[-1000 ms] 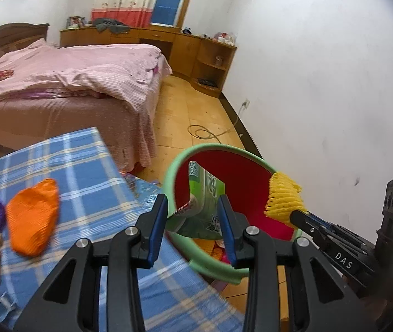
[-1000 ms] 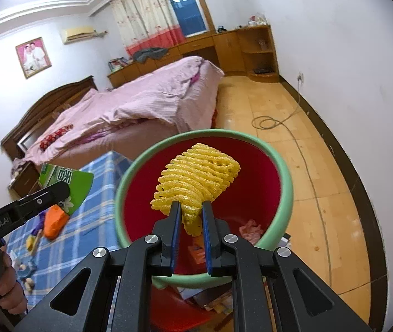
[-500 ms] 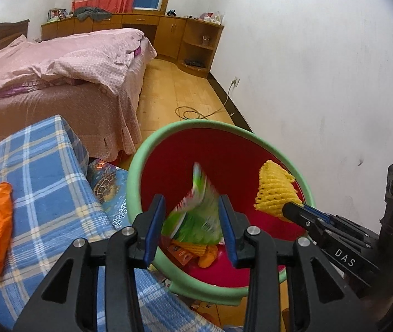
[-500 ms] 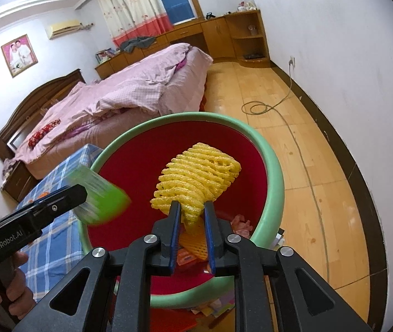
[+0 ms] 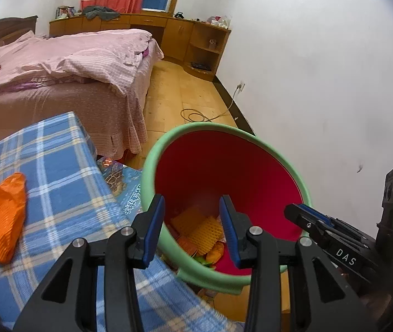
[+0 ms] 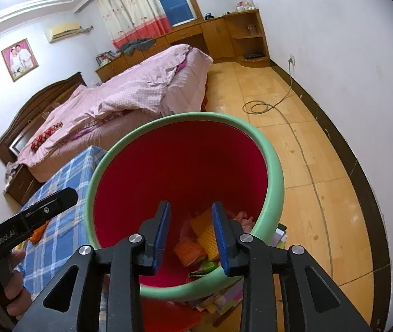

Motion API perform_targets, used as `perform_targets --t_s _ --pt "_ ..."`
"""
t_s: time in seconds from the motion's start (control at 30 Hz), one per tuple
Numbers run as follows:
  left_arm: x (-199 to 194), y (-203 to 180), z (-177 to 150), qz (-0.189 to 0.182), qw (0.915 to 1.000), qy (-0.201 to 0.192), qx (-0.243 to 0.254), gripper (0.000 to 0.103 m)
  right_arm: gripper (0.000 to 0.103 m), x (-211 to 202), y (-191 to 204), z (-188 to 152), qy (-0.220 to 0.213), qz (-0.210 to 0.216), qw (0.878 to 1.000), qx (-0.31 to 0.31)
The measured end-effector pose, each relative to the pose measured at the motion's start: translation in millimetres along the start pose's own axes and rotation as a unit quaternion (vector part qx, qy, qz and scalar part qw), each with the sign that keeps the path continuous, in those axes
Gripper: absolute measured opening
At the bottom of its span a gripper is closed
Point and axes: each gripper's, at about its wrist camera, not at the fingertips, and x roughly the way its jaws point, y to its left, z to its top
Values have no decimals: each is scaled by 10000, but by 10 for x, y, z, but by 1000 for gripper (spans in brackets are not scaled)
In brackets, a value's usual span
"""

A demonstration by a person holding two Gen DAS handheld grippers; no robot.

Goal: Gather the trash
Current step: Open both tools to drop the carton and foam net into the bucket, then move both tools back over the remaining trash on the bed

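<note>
My left gripper [image 5: 192, 215] and right gripper [image 6: 191, 221] both gape empty over the round, green-rimmed red bin [image 6: 271, 166]; ribbed yellow foam net [image 6: 209, 239] lies inside among crumpled wrappers.

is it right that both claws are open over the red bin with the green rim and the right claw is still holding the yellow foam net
Not quite. The right claw holds nothing: the right wrist view shows its jaws apart and empty, and the yellow foam net lies at the bottom of the bin among other trash. The rest stands: the left claw is also open and empty over the bin.
</note>
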Motion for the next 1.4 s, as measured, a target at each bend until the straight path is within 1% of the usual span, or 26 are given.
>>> perform_targets --t_s 0.03,0.1,0.2,0.27,0.4,0.63,0.8,0.93,0.97,1.0,1.07,1.3,1.4 --pt "-38 17 -15 12 10000 -9 -21 41 39 -26 11 -8 -19 12 10000 5" --pt "-110 50 -38 40 10000 -31 -61 41 49 -59 26 -18 -39 40 10000 25" --pt "-235 112 -77 101 9998 -79 -141 41 55 -110 52 -44 -64 58 9999 82" --pt "-333 169 -98 155 9996 -130 -197 41 56 -138 70 -64 -65 72 9999 111" --pt "-501 283 -150 312 9988 -223 -293 41 60 -185 130 -122 -43 109 9998 139" --pt "-806 587 -273 614 9958 -361 -575 41 60 -252 314 -209 2 254 9996 112" --pt "-988 827 -363 872 9922 -443 -775 41 61 -285 520 -259 11 363 9993 -33" --pt "-1109 1066 -449 1104 9876 -492 -1006 41 62 -278 699 -309 47 460 9988 -163" --pt "-1130 1126 -465 1164 9863 -498 -1060 41 65 -270 737 -323 64 484 9986 -191" --pt "-1158 1205 -486 1250 9844 -505 -1128 41 71 -266 764 -333 79 508 9985 -213" --pt "-1206 1350 -527 1419 9807 -522 -1241 41 75 -248 850 -365 106 588 9978 -271" --pt "-1271 1854 -600 1966 9666 -518 -1561 41 75 -164 1092 -401 236 684 9961 -495" --pt "-1233 2074 -633 2198 9600 -434 -1680 41 75 -113 1166 -414 295 694 9956 -558"
